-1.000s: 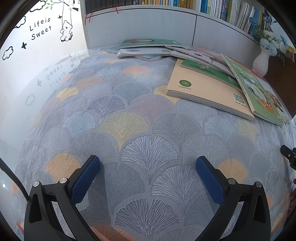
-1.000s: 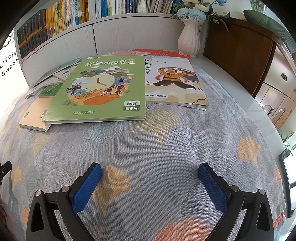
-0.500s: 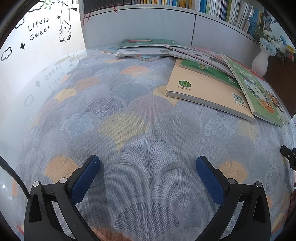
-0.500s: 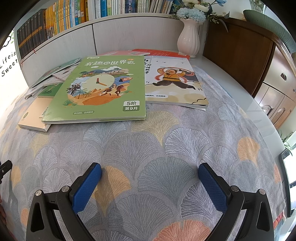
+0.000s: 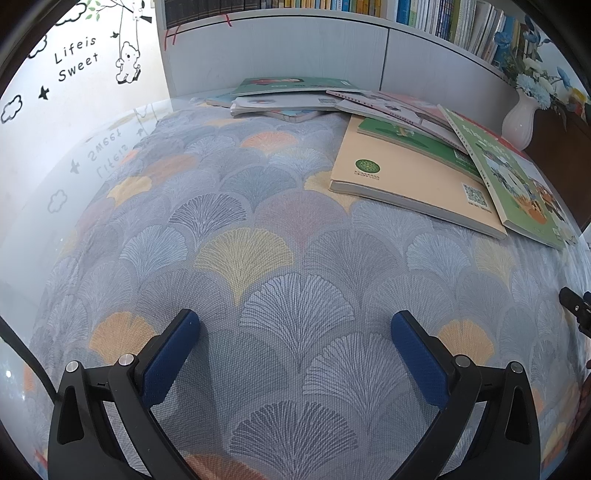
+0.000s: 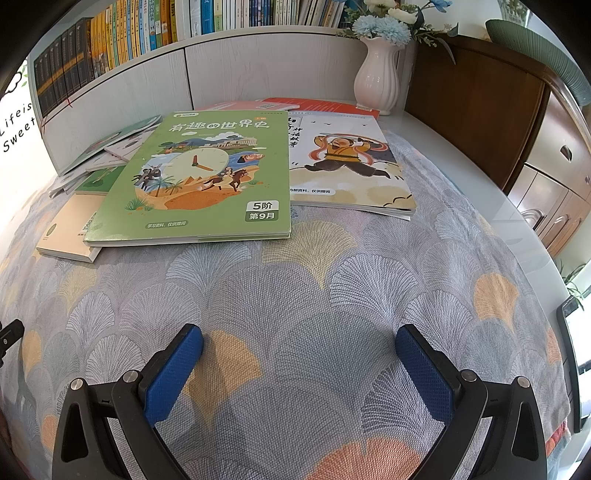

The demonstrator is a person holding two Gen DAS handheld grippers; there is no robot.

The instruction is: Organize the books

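Nothing looks sorted yet: the books lie in a loose, overlapping spread at the far side of the table [image 6: 461, 177], on the fan-patterned cloth [image 6: 295, 295], below the low shelf [image 6: 147, 22] of upright volumes. Both claws hover over bare cloth, well apart from the books. The left claw [image 5: 295, 332] is spread wide with nothing between its blue pads, and the right claw [image 6: 299, 345] is just as wide and just as empty.

The green book [image 6: 207, 177], a thin softcover with a clock picture, sits on top, overlapping a thicker cream book [image 5: 413, 181] to its left and touching the white picture book [image 6: 347, 166] on its right. A red-edged book [image 6: 317, 105] shows behind, near the white vase [image 6: 376, 77]. Further left lies a messier heap of thin booklets [image 5: 291, 99]. All of the gathering and squaring is left to do, as I judge it
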